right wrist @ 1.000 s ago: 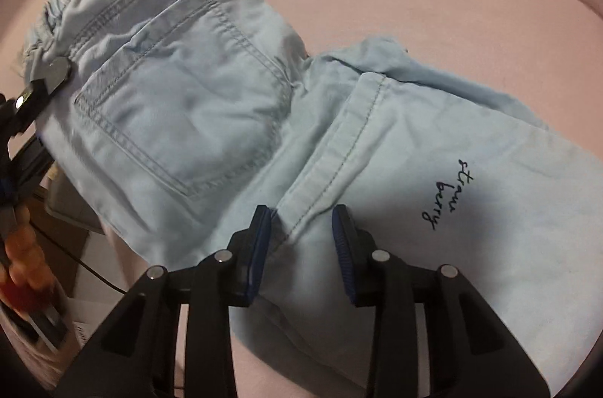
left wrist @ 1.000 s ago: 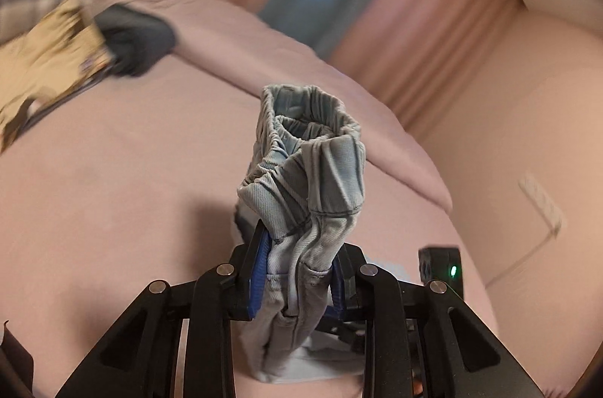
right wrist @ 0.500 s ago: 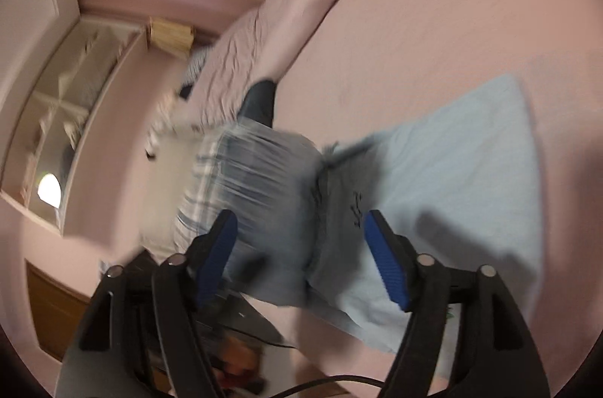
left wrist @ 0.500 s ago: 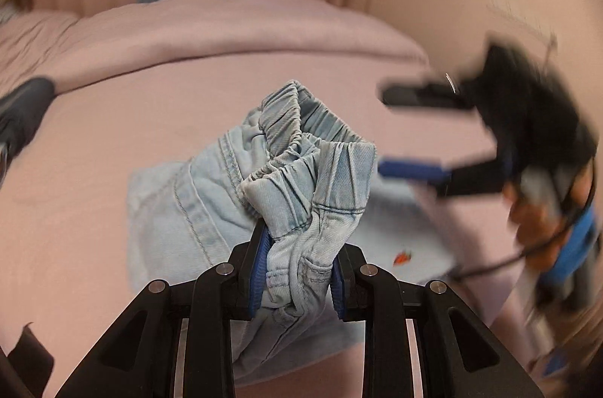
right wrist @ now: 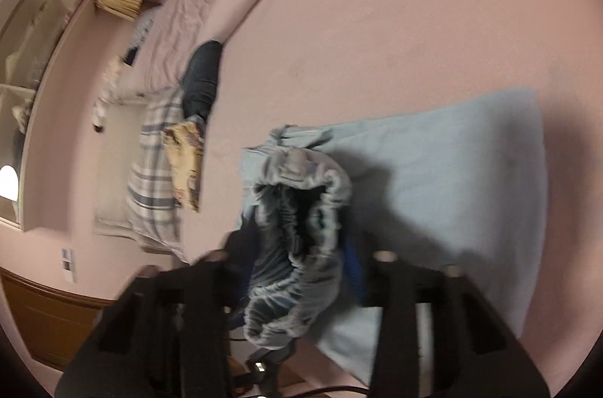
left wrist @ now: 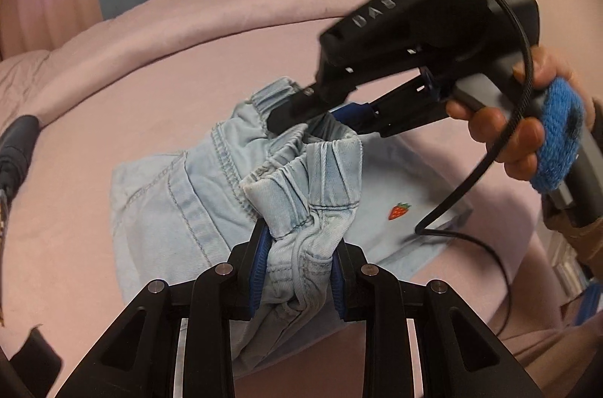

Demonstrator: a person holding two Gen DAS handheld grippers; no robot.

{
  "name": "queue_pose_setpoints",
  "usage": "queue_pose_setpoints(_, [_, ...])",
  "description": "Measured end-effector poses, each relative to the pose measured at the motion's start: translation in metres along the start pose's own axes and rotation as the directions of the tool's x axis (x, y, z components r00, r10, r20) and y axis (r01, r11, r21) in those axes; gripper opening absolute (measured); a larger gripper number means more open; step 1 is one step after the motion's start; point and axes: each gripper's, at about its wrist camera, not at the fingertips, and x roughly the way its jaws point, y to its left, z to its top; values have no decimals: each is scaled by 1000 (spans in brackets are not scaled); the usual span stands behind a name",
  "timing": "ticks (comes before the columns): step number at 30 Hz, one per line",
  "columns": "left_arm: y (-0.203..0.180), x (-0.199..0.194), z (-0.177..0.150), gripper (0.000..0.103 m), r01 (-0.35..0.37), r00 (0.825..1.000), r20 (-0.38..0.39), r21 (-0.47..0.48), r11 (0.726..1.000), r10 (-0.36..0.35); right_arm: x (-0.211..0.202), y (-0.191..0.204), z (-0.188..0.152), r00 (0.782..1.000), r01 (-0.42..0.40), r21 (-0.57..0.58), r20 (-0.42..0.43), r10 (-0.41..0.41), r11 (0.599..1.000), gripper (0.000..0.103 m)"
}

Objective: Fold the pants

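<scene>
Light-blue denim pants point(left wrist: 181, 209) lie on the pink bed, with a small strawberry patch point(left wrist: 398, 211) on the flat part. My left gripper point(left wrist: 299, 266) is shut on the bunched elastic waistband and holds it up. My right gripper point(left wrist: 316, 113) reaches in from the right, its fingers at the far side of the waistband opening. In the blurred right wrist view the waistband point(right wrist: 301, 221) sits between my right gripper's point(right wrist: 297, 270) spread jaws, which look open around it. The pants leg point(right wrist: 452, 172) lies flat beyond.
The pink bed point(left wrist: 113, 104) has a raised padded rim at the back. A dark garment point(right wrist: 201, 74), a plaid cloth point(right wrist: 150, 179) and a yellow printed cloth point(right wrist: 184, 160) lie at the bed's edge. A black cable point(left wrist: 471, 179) hangs from the right gripper.
My right gripper let go of the pants leg, opened, and swung over to the raised waistband. My left gripper turned with the waistband still in it.
</scene>
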Motion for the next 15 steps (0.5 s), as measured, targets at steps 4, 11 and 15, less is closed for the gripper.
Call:
queue_pose_setpoints(4, [-3,-3,14,27,72,997,21,1,997,-72,-22,0,-2,998,61,-96,30,-58,994,20])
queue_pose_setpoints(11, [-36,17,39,27,89,996,8,78,993,-90,-72,-13,10,990,108,-152,105,-93,983,22])
queue_pose_setpoints(15, [-42,47,36,32,130,990,-63,28,991,-128,-51,-39,15,983,180,-118,70,-172,977,25])
